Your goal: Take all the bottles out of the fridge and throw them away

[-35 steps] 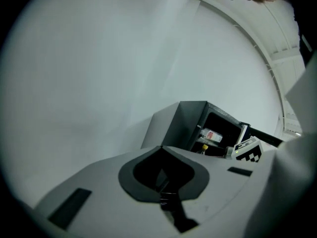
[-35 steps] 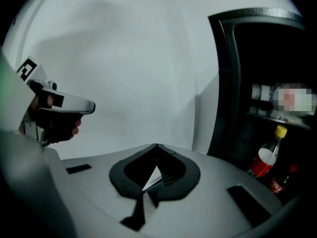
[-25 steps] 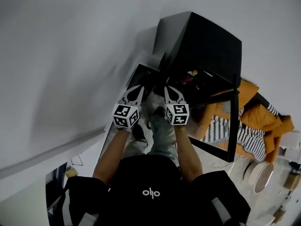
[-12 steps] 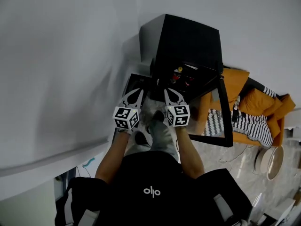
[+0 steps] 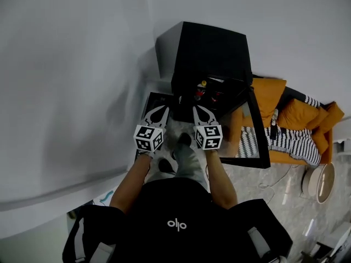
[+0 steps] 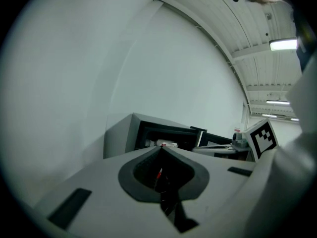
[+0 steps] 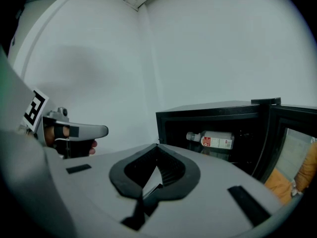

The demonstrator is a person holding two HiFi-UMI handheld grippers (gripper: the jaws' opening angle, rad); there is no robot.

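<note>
Since a second ago the fridge point(image 5: 205, 51) has slid from up and to the right of your grippers to almost dead ahead of them, while your hands have kept their place in the head view.

Your two forearms reach forward side by side and level, marker cubes up. The left gripper point(image 5: 163, 111) and right gripper point(image 5: 198, 113) both point their tips at the fridge. Each has its jaws pressed fully together with nothing between them, and neither touches anything.

Just past the tips stands the one black fridge. Its single glass door point(image 5: 258, 141) is swung wide open to your right.

Inside, your right gripper view shows one clear bottle point(image 7: 214, 139) lying on its side on a shelf. Its long axis runs across the fridge, with the cap pointing to your left and the red-and-white label facing you. From above you can see small red and yellow bits in there too, too small to count.

Beyond the door lie orange cushions point(image 5: 299, 114) and striped fabric.
</note>
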